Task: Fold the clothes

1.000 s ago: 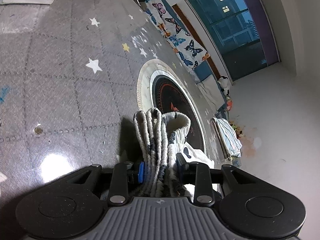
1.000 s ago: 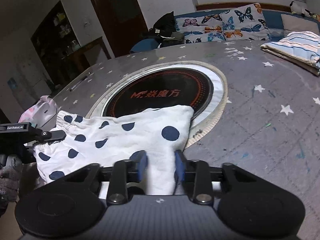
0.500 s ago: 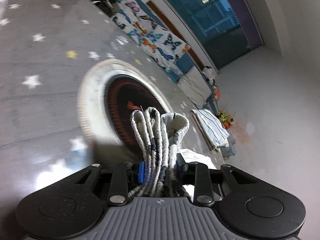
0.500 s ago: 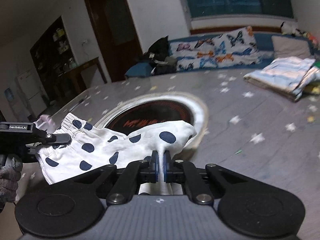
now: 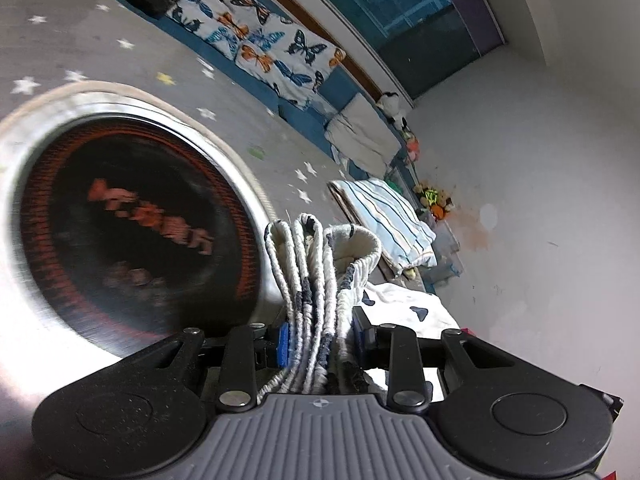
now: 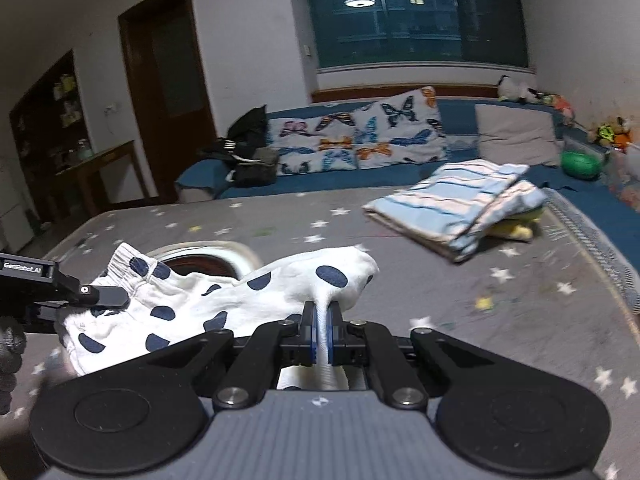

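White shorts with navy dots hang stretched between my two grippers above the grey star-patterned table. My right gripper is shut on a thin pinch of one leg end. In the left wrist view, my left gripper is shut on the bunched, gathered waistband, which stands up between the blue pads. The right wrist view also shows the left gripper at the far left, gripping the waistband, with a gloved hand behind it.
A round black inset with orange lettering sits in the table under the shorts. A folded blue-striped cloth lies at the table's far right. Behind the table runs a blue sofa with butterfly cushions.
My right gripper closed on the leg end, which lay between open fingers a second ago. Both grippers then rose, lifting the shorts off the table and carrying them across the round inset.
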Available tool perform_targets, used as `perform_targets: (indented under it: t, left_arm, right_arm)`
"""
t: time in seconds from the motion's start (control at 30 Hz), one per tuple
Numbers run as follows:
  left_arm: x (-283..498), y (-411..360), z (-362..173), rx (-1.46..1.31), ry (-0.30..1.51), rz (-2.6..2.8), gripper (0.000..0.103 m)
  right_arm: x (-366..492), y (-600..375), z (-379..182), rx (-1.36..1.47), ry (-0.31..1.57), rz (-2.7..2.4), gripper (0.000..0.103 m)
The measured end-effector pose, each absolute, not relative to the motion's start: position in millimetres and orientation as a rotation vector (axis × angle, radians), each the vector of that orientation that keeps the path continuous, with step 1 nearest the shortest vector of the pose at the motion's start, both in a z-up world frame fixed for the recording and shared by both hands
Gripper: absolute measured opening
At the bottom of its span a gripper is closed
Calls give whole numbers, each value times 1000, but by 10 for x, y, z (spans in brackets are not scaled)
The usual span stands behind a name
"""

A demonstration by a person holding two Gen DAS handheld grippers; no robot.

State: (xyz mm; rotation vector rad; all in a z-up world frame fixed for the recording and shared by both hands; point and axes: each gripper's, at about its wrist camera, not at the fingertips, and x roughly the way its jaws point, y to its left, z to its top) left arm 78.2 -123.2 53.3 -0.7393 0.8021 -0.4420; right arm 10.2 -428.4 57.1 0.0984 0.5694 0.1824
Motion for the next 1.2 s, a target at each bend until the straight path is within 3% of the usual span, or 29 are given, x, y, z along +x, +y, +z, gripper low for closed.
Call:
perform_targets:
  t: [0.53, 0.63, 0.7, 0.83, 1.0, 1.1, 1.2]
  left_arm:
    - [1400, -1917, 142, -747, 884, -460, 33]
    - [1407, -1940, 88, -733, 895, -450, 35]
    - [1386, -1905, 90, -728, 892, -445, 42]
    - [1322, -1811, 154, -710, 871, -429, 51]
    - [1191, -1751, 364, -660, 793, -418, 51]
    - [1123, -1876, 574, -575, 725, -462, 50]
    - [1064, -2068, 674, -522, 710, -552, 49]
  right_arm:
    - [653, -4899, 292, 74, 645, 58, 4]
    - [713, -4942, 167, 84, 669, 43, 4]
    - [741, -4971, 109, 98, 679, 35, 5]
    - [751, -4989, 79, 98, 687, 21, 13]
    - [599, -4974, 190, 101, 655, 29, 18]
    - [468, -4912, 255, 88, 643, 59, 31]
    - [302, -4794, 289, 69, 642, 110, 36]
